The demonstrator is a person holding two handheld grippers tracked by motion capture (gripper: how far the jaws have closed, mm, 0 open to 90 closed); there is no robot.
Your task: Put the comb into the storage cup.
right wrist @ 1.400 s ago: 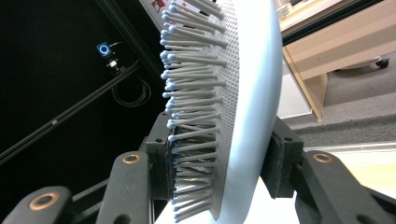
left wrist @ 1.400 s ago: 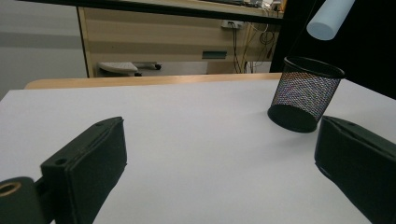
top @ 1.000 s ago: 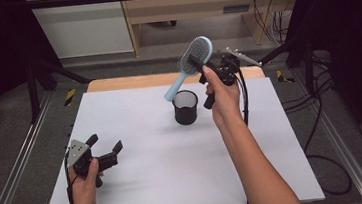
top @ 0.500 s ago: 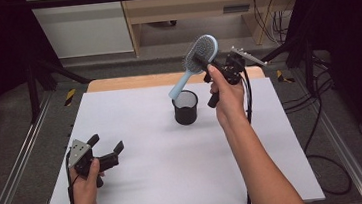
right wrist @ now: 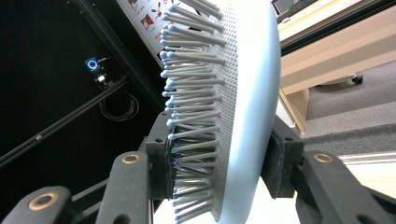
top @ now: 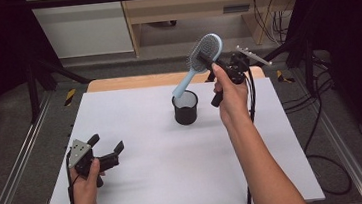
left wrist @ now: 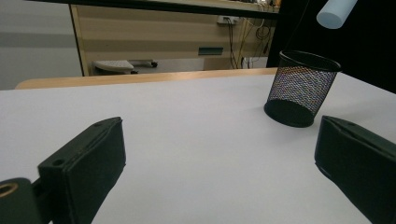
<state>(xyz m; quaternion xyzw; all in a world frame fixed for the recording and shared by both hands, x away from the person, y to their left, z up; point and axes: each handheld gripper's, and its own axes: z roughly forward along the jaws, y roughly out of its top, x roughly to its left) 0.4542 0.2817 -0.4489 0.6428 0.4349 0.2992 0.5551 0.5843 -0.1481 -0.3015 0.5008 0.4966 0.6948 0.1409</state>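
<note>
A light blue hairbrush hangs in the air, its handle tip just above a black mesh cup standing on the white table. My right gripper is shut on the brush head; up close its jaws squeeze the bristled head from both sides. My left gripper rests open near the table's front left, nothing between its jaws. From that gripper's view the mesh cup stands ahead to the right, with the brush handle tip above it.
A wooden strip borders the table's far edge. Metal rails run along both sides, and cables trail on the floor at right. A desk and cabinet stand beyond the table.
The right gripper has lifted the brush slightly higher and to the right, so the handle tip sits above the cup's rim. The left gripper has stayed put.
</note>
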